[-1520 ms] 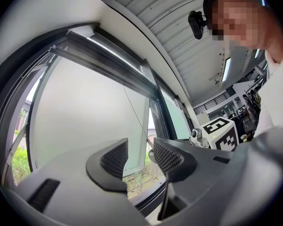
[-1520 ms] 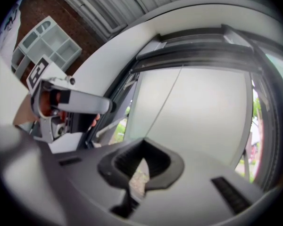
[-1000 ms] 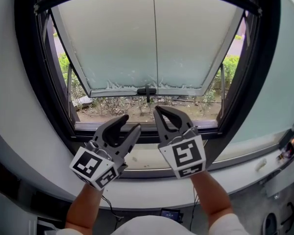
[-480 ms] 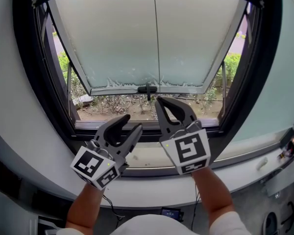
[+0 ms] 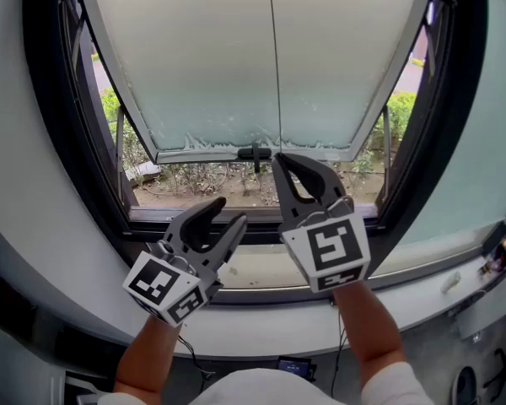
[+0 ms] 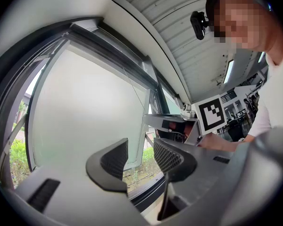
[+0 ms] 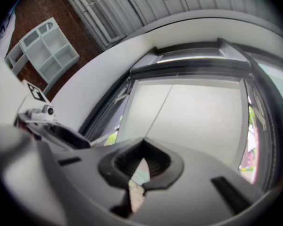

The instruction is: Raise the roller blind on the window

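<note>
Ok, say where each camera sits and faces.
Head view: on the head, facing down at the roller blind; forearms, left tongs, right tongs show.
Left gripper view: on open left tongs, facing the blind; person's sleeve shows.
Right gripper view: on right tongs, shut on cord, facing the blind.
Shared: all three see the blind.

Ground-floor workroom, part office and part lab by its look
A black window frame [image 5: 46, 142] with a pale roller blind [image 5: 211, 66] drawn most of the way down is set in a plain white wall, and shrubs [image 5: 110, 112] and bare earth lie at sill level outside; overhead runs a ribbed panel ceiling [image 6: 188, 55] with strip lights [image 6: 228, 71], a white cube shelf unit [image 7: 45, 51] shows against a brick wall [image 7: 37, 8], loose cables and small electronics [image 5: 499, 256] lie on the ledge under the window, and dark furniture far back is too small to tell
</note>
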